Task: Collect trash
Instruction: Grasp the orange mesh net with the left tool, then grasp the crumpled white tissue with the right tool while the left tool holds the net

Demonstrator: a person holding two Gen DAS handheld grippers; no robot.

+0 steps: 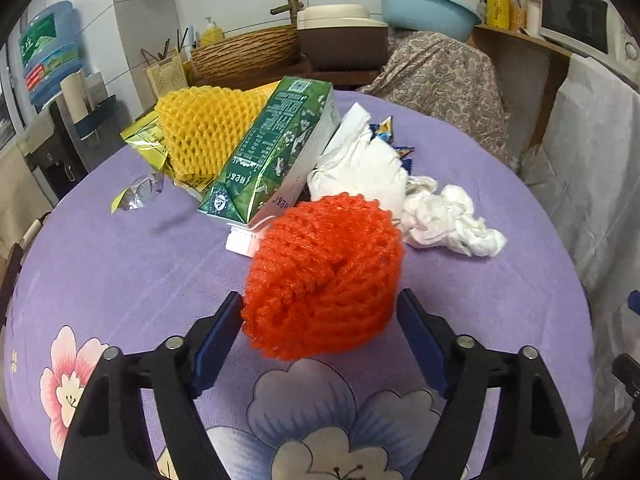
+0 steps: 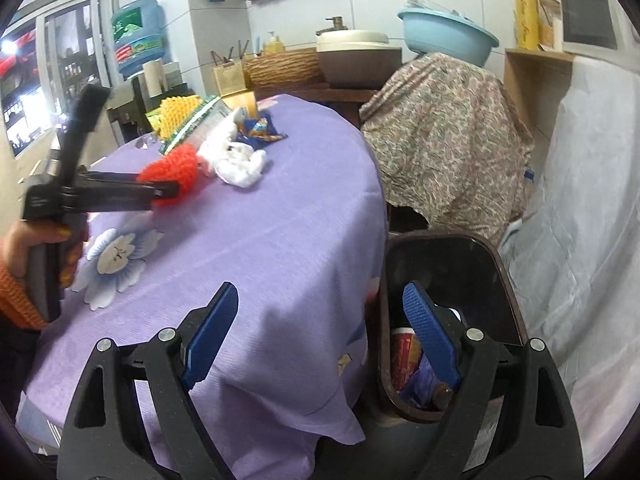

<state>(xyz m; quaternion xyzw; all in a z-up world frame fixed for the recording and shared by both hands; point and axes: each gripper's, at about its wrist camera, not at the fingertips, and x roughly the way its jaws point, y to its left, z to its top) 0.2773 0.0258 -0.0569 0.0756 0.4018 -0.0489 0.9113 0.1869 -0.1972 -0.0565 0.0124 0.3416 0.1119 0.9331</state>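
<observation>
An orange foam fruit net [image 1: 324, 276] sits between the fingers of my left gripper [image 1: 320, 304], which close on its sides; it hangs just above the purple tablecloth [image 1: 120, 272]. It also shows in the right wrist view [image 2: 174, 172], held in the left gripper [image 2: 168, 190]. Behind it lie a green carton [image 1: 272, 148], a yellow foam net [image 1: 208, 128], white crumpled tissues [image 1: 444, 216] and a blue wrapper [image 1: 384, 128]. My right gripper [image 2: 320, 308] is open and empty, above the table edge and a dark trash bin [image 2: 452, 280] that holds trash.
A yellow packet [image 1: 146, 142] and clear plastic scrap [image 1: 138, 196] lie at the table's left. A cloth-covered object [image 2: 448, 132] stands behind the bin, a white-covered surface [image 2: 592, 208] to the right. A counter with a basket, basin and water jug runs along the back.
</observation>
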